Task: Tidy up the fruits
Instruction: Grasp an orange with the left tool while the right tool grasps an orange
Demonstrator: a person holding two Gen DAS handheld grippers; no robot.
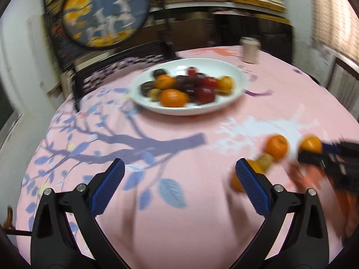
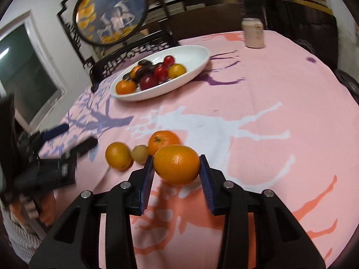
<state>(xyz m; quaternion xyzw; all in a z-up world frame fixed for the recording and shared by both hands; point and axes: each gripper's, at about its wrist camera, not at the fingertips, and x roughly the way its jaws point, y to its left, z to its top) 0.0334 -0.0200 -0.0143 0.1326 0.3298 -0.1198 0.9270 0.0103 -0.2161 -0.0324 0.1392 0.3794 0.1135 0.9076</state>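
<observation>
My right gripper (image 2: 177, 163) is shut on a large orange (image 2: 177, 164), its blue pads pressed on both sides, just above the pink tablecloth (image 2: 280, 94). Close behind it lie a tangerine (image 2: 163, 141), a small tan fruit (image 2: 140, 153) and another orange (image 2: 118, 155). A white plate (image 2: 197, 51) further back holds oranges, red fruits and dark fruits. My left gripper (image 1: 179, 168) hangs open over the cloth with nothing between its fingers. In the left wrist view the plate (image 1: 235, 71) is ahead and the right gripper (image 1: 323, 152) with its orange (image 1: 310, 144) is at the far right.
A pale can (image 2: 253, 32) stands at the back of the table. A round painted screen in a dark frame (image 2: 110, 11) and a carved chair back (image 2: 134, 56) stand behind the plate. A hand with an orange sleeve (image 2: 47, 210) holds the left gripper (image 2: 76, 135).
</observation>
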